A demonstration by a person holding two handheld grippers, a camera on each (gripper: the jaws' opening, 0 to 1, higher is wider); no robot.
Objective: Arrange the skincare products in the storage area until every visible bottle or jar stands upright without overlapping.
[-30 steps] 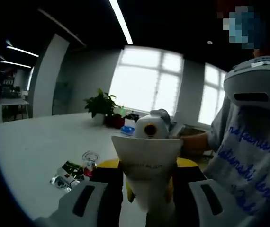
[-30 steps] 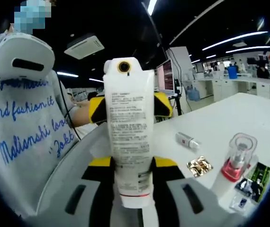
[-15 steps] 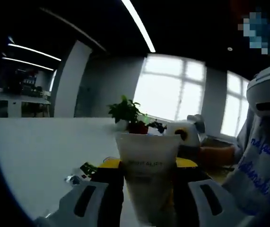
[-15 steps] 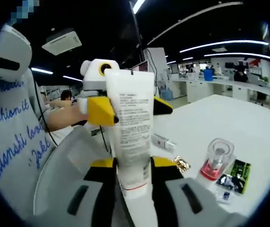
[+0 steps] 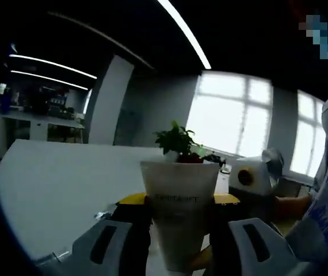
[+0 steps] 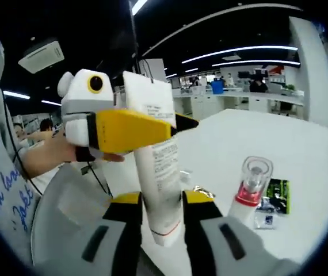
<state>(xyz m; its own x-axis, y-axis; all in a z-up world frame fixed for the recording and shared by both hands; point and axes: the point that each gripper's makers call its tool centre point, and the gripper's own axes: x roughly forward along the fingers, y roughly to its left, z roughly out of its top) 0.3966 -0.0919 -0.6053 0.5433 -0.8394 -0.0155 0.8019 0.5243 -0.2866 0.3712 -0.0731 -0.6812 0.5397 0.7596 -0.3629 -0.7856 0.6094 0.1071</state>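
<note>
White tube [image 6: 159, 172] pinched by both grippers: right gripper [image 6: 161, 210] at base, left gripper [image 5: 178, 210] higher; pump bottle [image 6: 249, 187] at 3 o'clock.

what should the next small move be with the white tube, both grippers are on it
Probably release the left gripper and let the right gripper carry the white tube down to the white table. Both grippers clamp the tube in the air, away from the clear-capped bottle standing upright on the table.
</note>
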